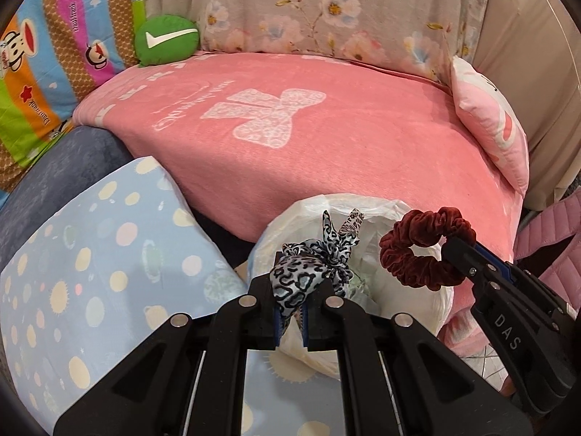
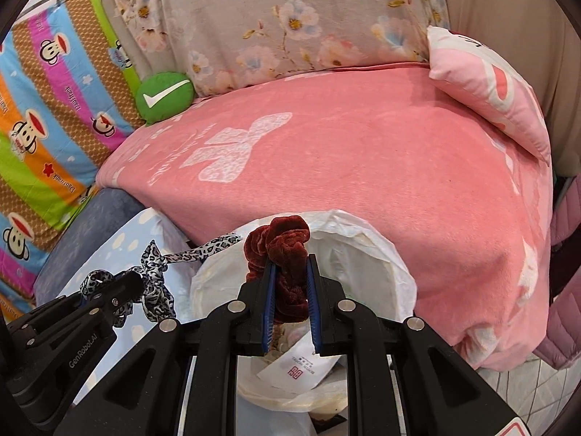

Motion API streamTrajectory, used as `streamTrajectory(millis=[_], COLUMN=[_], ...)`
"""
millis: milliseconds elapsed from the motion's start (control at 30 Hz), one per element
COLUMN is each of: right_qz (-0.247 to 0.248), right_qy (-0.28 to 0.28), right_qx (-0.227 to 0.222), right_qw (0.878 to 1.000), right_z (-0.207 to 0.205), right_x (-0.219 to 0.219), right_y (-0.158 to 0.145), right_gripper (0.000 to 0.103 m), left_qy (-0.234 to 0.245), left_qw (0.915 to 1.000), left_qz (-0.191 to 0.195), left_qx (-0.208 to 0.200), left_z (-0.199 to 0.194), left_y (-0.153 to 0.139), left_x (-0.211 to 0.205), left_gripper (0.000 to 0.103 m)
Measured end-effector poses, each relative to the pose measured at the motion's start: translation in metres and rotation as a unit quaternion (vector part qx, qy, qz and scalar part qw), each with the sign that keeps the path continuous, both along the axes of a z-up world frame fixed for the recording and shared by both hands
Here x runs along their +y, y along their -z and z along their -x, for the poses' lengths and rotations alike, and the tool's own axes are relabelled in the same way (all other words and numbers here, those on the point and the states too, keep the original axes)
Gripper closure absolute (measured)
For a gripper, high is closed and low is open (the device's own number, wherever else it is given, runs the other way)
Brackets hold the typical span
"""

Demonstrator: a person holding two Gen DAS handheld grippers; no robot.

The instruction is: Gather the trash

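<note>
My left gripper [image 1: 290, 290] is shut on a leopard-print scrunchie [image 1: 308, 272] and holds it over the trash bin lined with a white bag [image 1: 366, 214]. It also shows in the right wrist view [image 2: 152, 272]. My right gripper [image 2: 290, 283] is shut on a dark red velvet scrunchie [image 2: 283, 250], held over the open bin [image 2: 363, 247]. The red scrunchie [image 1: 425, 250] shows in the left wrist view to the right of the leopard one. Papers and a white packet [image 2: 301, 370] lie inside the bin.
A pink blanket [image 1: 326, 138] covers the sofa seat behind the bin. A green check-mark cushion [image 1: 167, 40], a pink pillow [image 1: 490, 123] and a floral cover [image 1: 326, 7] sit at the back. A blue dotted pillow [image 1: 90, 254] lies left of the bin.
</note>
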State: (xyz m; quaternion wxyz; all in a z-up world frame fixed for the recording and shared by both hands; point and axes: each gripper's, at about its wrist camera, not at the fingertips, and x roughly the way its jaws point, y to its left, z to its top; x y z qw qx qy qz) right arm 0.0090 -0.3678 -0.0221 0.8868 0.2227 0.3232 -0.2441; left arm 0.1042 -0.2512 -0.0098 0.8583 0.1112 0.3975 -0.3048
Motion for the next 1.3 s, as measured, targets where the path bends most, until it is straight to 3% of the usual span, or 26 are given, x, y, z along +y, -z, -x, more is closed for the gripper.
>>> streamTrajectory(millis=[200,333,1300], right_qz=[-0.006,-0.011,-0.003], right_qy=[0.008,0.008,-0.037], right_qx=[0.001,0.003,0.024], right_qw=[1.000,1.000,0.999], right_z=[0.006,0.005,-0.022], right_x=[-0.009,-0.011,0.015], right_y=[0.005,0.009,0.015], right_gripper=[0.088,0.088,0.081], left_qy=[0.004,-0.005,-0.035], left_qw=[1.0000,1.0000,0.9993], left_qz=[-0.002,0.000,-0.010], left_qx=[0.000,-0.002,-0.005], left_z=[0.003,0.002,-0.011], left_y=[0.002,0.002,0.009], left_x=[-0.010,-0.009,0.015], left_gripper=[0.090,0.071,0.062])
